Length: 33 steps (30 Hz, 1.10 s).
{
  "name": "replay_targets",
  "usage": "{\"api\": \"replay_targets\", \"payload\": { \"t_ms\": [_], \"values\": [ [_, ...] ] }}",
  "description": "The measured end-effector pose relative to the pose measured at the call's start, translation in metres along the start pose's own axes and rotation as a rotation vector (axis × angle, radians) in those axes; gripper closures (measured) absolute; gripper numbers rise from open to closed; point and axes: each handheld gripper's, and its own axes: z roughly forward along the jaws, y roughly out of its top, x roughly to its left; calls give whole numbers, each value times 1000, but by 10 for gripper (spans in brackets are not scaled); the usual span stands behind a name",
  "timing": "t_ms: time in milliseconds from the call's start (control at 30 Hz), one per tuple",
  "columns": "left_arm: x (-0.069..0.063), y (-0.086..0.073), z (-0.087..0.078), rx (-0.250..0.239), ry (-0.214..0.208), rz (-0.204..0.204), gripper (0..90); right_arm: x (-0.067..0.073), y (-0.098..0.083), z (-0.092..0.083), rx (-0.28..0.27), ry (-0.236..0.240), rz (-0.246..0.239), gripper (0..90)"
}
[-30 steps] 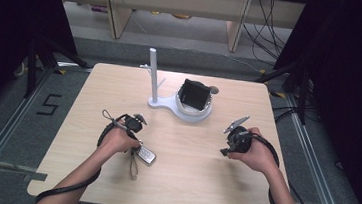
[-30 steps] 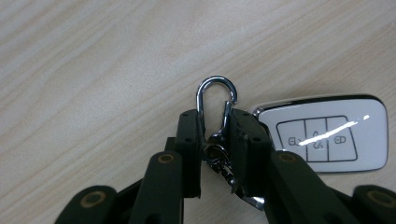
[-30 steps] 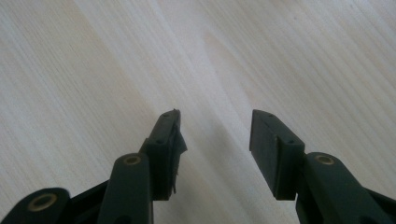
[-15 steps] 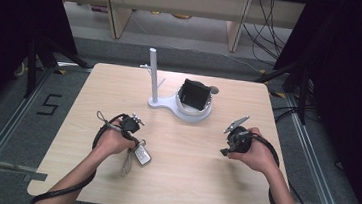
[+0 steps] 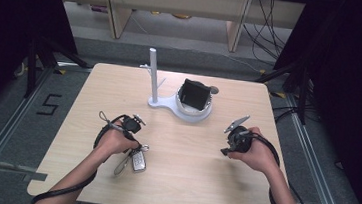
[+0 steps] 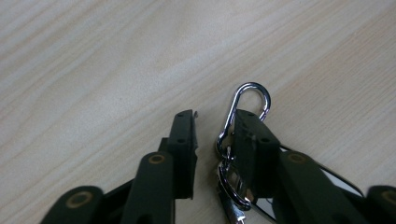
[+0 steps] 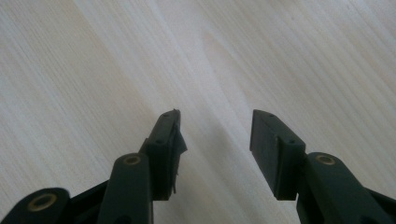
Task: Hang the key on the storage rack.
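On the table (image 5: 198,159), the left gripper (image 6: 215,135) tilts down, fingers just parting beside the key ring (image 6: 247,100), gripping nothing.

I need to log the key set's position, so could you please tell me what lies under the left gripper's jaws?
Under the left gripper, whose jaws have just been opening, a silver carabiner with a key fob lies on the wooden table. One jaw covers the clip's lower part.

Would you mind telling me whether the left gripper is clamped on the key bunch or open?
Open. The left gripper has just been opening; a gap shows between its pads, and the carabiner of the key bunch lies against one jaw, unpinched.
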Motion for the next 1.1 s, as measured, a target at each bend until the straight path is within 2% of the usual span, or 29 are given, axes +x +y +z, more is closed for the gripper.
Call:
{"api": "replay_targets", "payload": {
  "t_ms": [33,67,100,133,167,267,367,400,500,567,600,733,867,933,967,1067,1100],
  "values": [
    [-2,0,1,8,-1,18,650,0,0,0,-2,1,-4,543],
    [-3,0,1,0,-9,25,609,0,0,1,-11,4,-27,542],
    [-6,1,1,-3,-13,43,570,1,0,0,0,1,-8,543],
    [-6,2,0,-2,-16,58,557,1,0,0,-3,3,-9,543],
    [-8,2,-1,-14,-9,54,545,0,1,0,-11,4,-24,543],
    [-10,4,-1,17,-13,112,512,0,1,-1,-12,5,-31,543],
    [-12,4,0,30,-11,119,492,1,1,-3,-1,4,-15,543],
    [-13,4,1,29,-4,112,491,0,1,-3,-8,-2,-30,543],
    [-14,4,4,48,5,91,495,1,0,-2,-8,5,-23,542],
    [-15,4,6,58,6,77,503,3,1,-2,-2,8,-9,543],
    [-15,4,6,66,8,71,529,1,1,-2,-6,0,-30,543],
    [-14,5,4,106,20,85,576,1,2,-3,-9,-1,-33,542],
    [-17,5,3,116,15,111,718,3,4,-4,-14,5,-39,541],
    [-17,5,4,110,13,104,735,4,4,-3,-19,9,-43,541],
    [-16,6,3,126,9,90,739,4,4,-3,-21,9,-50,541],
    [-15,4,3,118,6,95,754,5,3,-3,-17,13,-45,541],
    [-14,1,2,96,1,103,756,5,2,-3,-13,13,-30,541]
  ]
}}
